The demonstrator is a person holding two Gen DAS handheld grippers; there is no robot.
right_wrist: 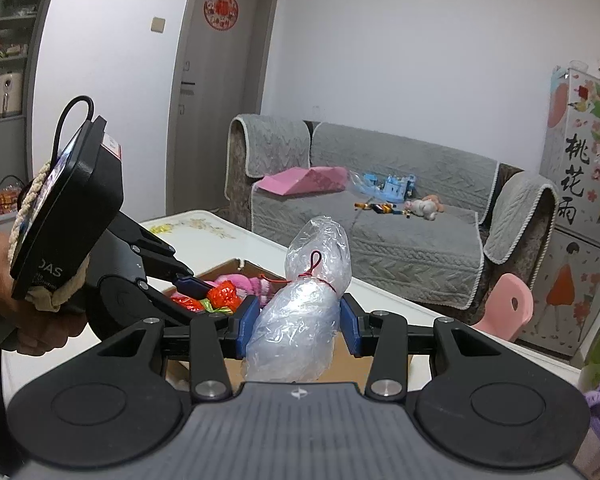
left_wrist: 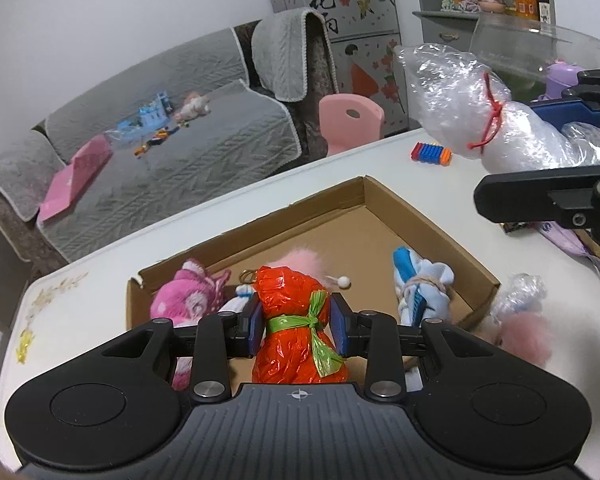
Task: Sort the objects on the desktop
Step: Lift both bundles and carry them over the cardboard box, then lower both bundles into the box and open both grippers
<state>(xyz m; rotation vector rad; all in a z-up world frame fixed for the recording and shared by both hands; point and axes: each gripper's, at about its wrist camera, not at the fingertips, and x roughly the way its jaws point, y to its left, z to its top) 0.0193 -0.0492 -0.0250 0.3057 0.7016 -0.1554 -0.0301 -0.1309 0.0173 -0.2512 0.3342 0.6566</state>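
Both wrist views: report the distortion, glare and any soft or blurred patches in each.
Left wrist view: fisheye bends the table edge and darkens the corners; the clear plastic bundle glints; the pink fluffy thing at right looks soft. Right wrist view: door frame bows; the same bundle between the right gripper pads catches highlights; the lower right edge smears.

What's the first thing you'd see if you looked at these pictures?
A bright orange bag tied with a green ribbon, pinched in the left tool above the cardboard box. The right tool grips a clear plastic bag tied with red string. A pink plush toy lies inside the box.
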